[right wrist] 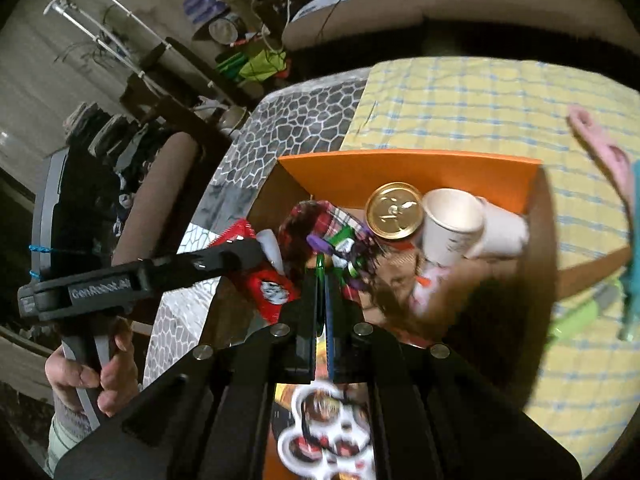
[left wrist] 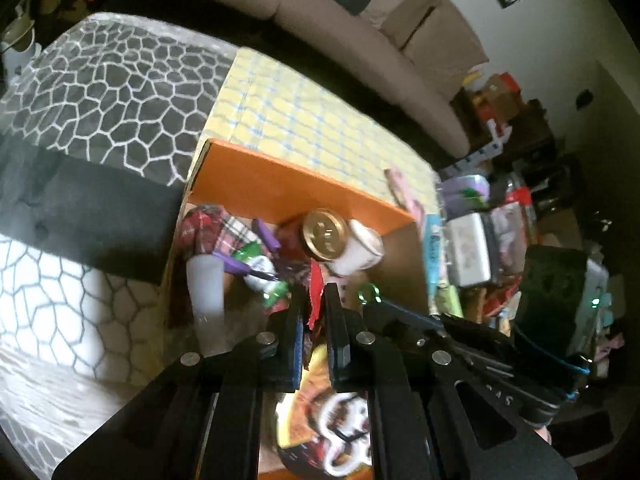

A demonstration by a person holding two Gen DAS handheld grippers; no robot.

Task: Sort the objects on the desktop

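An open cardboard box with an orange flap (left wrist: 280, 184) (right wrist: 400, 172) holds a gold-lidded can (left wrist: 325, 234) (right wrist: 394, 210), white paper cups (left wrist: 360, 248) (right wrist: 452, 220), a plaid pouch (left wrist: 212, 228) (right wrist: 320, 216) and purple pens (left wrist: 240, 266). My left gripper (left wrist: 314, 300) is shut on a red snack packet (left wrist: 316, 292) above the box; it shows in the right wrist view (right wrist: 240, 256) with the packet (right wrist: 272, 288). My right gripper (right wrist: 322, 280) is shut on a thin green pen (right wrist: 319, 268) above the box.
The box sits on a yellow checked cloth (left wrist: 320, 120) (right wrist: 480, 100) beside a stone-pattern tabletop (left wrist: 112, 92) (right wrist: 296, 120). A pink item (right wrist: 600, 144) and green item (right wrist: 576, 320) lie on the cloth. Cluttered goods (left wrist: 480, 248) stand to the right. A sofa (left wrist: 360, 40) is behind.
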